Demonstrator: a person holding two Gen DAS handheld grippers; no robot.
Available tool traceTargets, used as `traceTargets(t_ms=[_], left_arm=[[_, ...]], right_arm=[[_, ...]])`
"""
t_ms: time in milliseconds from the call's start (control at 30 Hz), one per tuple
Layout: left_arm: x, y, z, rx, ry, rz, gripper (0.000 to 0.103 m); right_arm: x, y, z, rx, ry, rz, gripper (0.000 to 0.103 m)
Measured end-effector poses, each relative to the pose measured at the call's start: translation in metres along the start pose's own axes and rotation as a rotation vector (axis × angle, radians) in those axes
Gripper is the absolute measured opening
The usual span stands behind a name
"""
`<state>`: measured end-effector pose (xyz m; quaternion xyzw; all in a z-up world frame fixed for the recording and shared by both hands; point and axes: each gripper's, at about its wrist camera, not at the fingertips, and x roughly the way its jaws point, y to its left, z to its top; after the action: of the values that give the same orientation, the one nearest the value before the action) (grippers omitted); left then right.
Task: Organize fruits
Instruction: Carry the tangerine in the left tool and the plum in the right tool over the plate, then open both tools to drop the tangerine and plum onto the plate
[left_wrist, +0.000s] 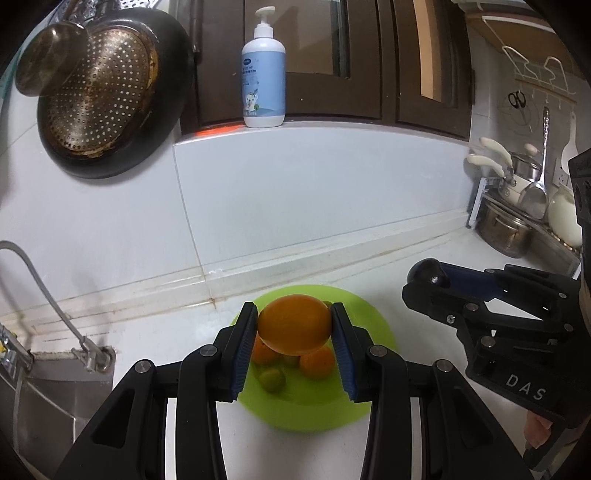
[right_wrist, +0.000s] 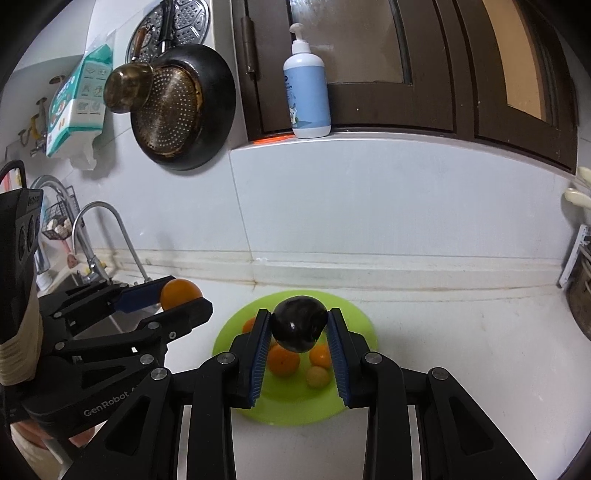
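Note:
My left gripper (left_wrist: 294, 325) is shut on a large orange (left_wrist: 294, 323) and holds it above a green plate (left_wrist: 373, 325). My right gripper (right_wrist: 299, 328) is shut on a dark, glossy round fruit (right_wrist: 299, 328), also above the green plate (right_wrist: 362, 325). On the plate lie small oranges (right_wrist: 282, 362) and a small yellow-green fruit (right_wrist: 317, 376). In the left wrist view the right gripper (left_wrist: 428, 278) with its dark fruit (left_wrist: 426, 273) is at the right. In the right wrist view the left gripper (right_wrist: 177, 299) with the orange (right_wrist: 181, 293) is at the left.
The plate sits on a white counter (right_wrist: 461, 350) by a tiled wall. A sink (left_wrist: 48, 398) and tap (right_wrist: 99, 236) lie to the left. A pan with strainer (right_wrist: 177, 107) hangs on the wall. A soap bottle (right_wrist: 308, 88) stands on the sill. Pots (left_wrist: 509, 225) stand at right.

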<state>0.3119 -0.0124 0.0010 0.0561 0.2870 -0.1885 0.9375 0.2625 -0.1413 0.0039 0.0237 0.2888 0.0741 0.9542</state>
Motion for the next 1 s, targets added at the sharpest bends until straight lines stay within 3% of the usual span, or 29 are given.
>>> traceTargets(t_ms=[567,1000], left_arm=[[0.078,0.018,-0.004,0.008,0.092,0.01,0.039],[0.13,0.02,-0.02,0.025,0.187,-0.031,0.04]], right_arm=[[0.078,-0.021,0.0,-0.017,0.097,0.002,0.032],[0.135,-0.033,-0.017,-0.022,0.205,-0.004,0.032]])
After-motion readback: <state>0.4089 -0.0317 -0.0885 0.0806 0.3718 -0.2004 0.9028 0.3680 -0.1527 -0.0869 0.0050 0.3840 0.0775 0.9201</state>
